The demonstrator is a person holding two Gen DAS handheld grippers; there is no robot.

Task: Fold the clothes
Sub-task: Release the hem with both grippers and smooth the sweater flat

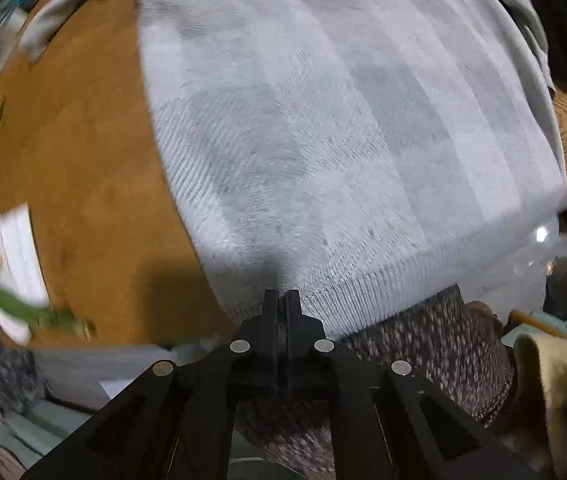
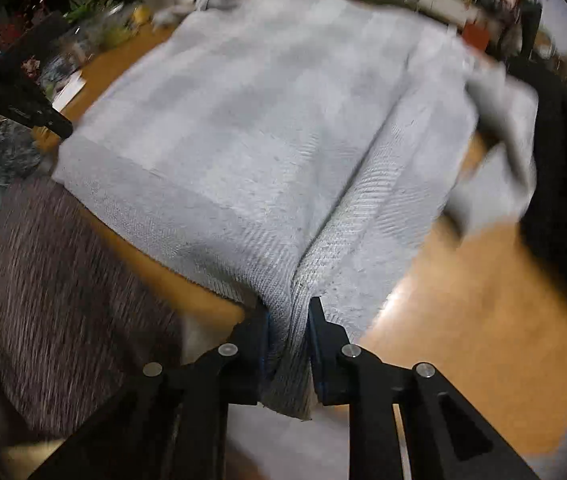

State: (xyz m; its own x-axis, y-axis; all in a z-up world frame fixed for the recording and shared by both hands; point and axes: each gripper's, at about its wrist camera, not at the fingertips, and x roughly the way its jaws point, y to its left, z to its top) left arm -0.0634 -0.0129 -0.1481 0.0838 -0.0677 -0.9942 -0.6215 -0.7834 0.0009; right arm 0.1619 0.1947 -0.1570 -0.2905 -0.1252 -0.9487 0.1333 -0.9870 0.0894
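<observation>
1. Right gripper [image 2: 288,316] – jaws clamped on a bunched hem fold of the grey sweater [image 2: 267,128].
2. Left gripper [image 1: 282,300] pinched tight on the hem's other corner.
3. Sweater lies spread on the wooden table [image 1: 83,160], hem at the near edge.
4. Step, prob.: lifting hem for first fold – next needs both grippers carrying it evenly toward the collar.

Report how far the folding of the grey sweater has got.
Done: the sweater lies spread flat on the table. In hand: the left gripper and right gripper each pinch its near hem. Left: every fold; no folded edge shows yet, and a sleeve lies bunched at the side.
</observation>
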